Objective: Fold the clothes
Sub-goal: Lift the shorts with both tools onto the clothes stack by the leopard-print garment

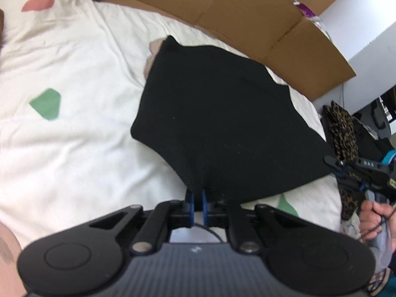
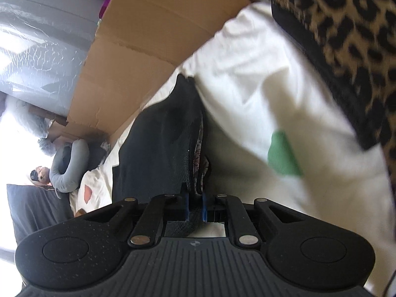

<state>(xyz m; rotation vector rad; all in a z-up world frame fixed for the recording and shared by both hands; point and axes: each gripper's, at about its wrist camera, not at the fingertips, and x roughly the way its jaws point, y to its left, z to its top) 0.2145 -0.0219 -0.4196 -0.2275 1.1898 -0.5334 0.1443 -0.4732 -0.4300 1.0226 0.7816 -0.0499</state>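
A black knit garment (image 1: pixel 222 113) lies spread on a white bed cover (image 1: pixel 74 148) with green and pink patches. My left gripper (image 1: pixel 197 201) is shut on the garment's near edge, with the cloth pinched between its blue pads. At the right edge of the left wrist view a hand holds my right gripper (image 1: pixel 330 163) at the garment's right corner. In the right wrist view the right gripper (image 2: pixel 195 205) is shut on the black garment (image 2: pixel 158 143), whose edge rises in a fold from the jaws. A lighter patterned layer shows inside that fold.
A leopard-print garment (image 1: pixel 344 133) (image 2: pixel 346 37) lies at the bed's right side. Flattened brown cardboard (image 1: pixel 247 12) (image 2: pixel 148 37) leans along the far edge of the bed. A grey neck pillow (image 2: pixel 66 165) and a dark cushion (image 2: pixel 34 208) sit at the bed's far end.
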